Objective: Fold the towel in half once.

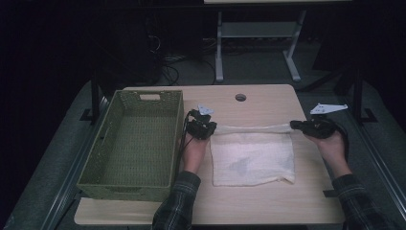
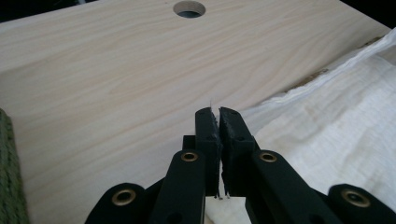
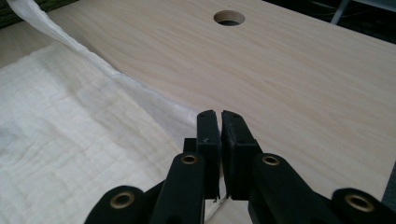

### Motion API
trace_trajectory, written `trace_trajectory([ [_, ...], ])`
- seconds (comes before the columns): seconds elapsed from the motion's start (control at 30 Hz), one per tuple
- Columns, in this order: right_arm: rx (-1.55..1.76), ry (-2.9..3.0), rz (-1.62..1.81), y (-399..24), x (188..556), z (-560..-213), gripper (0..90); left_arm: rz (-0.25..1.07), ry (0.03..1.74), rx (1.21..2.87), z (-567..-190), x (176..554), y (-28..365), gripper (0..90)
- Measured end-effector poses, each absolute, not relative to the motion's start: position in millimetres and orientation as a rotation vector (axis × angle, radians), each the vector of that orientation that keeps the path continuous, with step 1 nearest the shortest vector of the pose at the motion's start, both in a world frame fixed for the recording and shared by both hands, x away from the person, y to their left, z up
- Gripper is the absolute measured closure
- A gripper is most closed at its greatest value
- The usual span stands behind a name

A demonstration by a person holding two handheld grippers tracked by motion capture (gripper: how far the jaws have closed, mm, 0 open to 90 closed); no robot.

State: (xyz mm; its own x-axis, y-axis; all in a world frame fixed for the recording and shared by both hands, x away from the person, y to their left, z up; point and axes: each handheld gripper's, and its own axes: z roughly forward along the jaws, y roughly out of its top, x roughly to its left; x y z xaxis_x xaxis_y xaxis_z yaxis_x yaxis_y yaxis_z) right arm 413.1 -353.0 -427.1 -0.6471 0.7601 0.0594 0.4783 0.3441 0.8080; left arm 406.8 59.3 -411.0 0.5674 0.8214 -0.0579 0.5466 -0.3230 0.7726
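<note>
Your left gripper [image 1: 203, 128] and right gripper [image 1: 312, 126] each have their fingers clamped on a far corner of the white cloth [image 1: 252, 158]. Its far edge is stretched between them, the rest lying on the table [image 1: 268, 103] beside the green basket [image 1: 134, 143].

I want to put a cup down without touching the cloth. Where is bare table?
Bare wood runs along the far edge around the round hole, and along the near edge in front of the white cloth. The left side is crowded by the green basket.
</note>
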Motion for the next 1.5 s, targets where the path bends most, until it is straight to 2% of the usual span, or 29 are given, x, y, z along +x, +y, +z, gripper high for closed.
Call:
trace_trajectory([
  [0.53,1.102,2.274,1.281,-356,370,-434,85.9,0.446,1.067,1.988,-414,368,62,86.6],
  [1.1,1.034,2.314,1.275,-364,312,-433,85.9,0.469,1.018,2.046,-414,311,59,86.9],
  [1.5,1.007,2.357,1.258,-365,292,-440,85.9,0.469,1.010,2.089,-421,290,58,86.9],
])
